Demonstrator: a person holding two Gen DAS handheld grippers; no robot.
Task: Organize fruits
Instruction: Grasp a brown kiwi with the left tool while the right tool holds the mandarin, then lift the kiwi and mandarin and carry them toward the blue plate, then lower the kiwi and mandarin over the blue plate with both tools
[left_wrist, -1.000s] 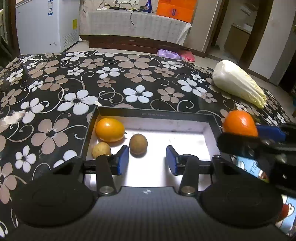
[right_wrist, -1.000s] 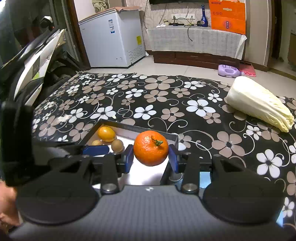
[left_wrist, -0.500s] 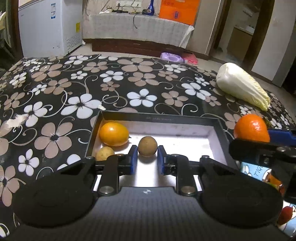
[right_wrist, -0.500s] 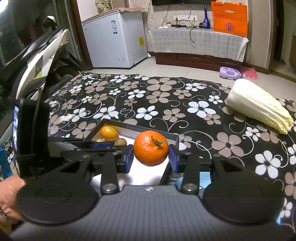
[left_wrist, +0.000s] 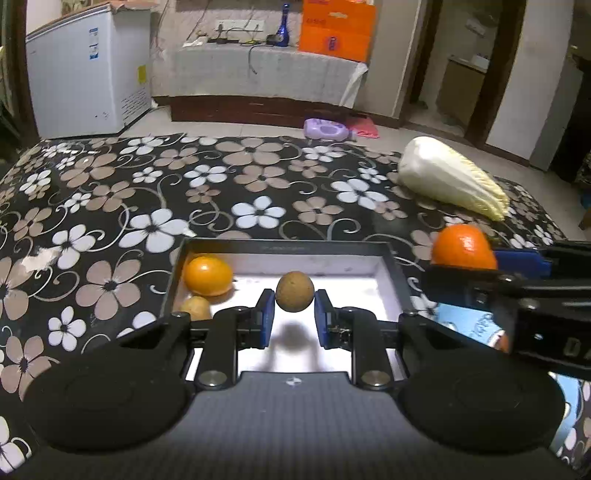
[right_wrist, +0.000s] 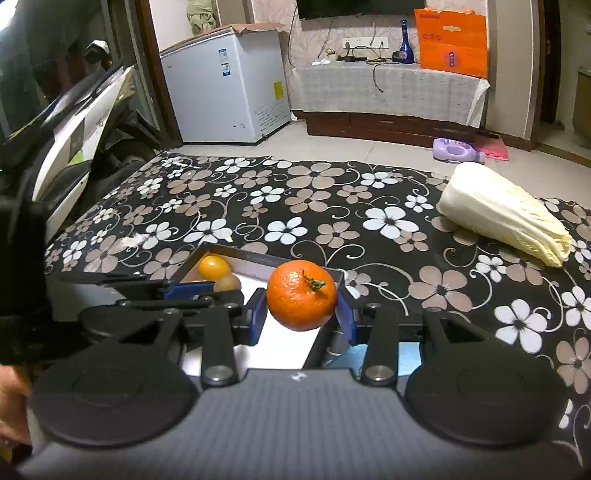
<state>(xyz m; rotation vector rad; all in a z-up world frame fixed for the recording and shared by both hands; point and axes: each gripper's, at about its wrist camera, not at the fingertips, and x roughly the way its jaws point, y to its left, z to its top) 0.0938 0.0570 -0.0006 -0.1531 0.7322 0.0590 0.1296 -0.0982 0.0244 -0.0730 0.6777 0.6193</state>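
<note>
Two grippers loaded: left gripper (left_wrist: 294, 306) clamps brown fruit (left_wrist: 294, 291) lifted above tray (left_wrist: 400, 280) centre; right gripper (right_wrist: 301, 308) clamps tangerine (right_wrist: 301, 294) over tray's right edge. Next: lower tangerine inside, release.

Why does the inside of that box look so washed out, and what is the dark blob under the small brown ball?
Left wrist view: the tray floor is overexposed to plain white; the blob is the shadow of the brown fruit, held in the left claw above the floor. Right wrist view: same white glare, the orange in the right claw is sharp, and the fisheye lens bends the room's edges.
</note>
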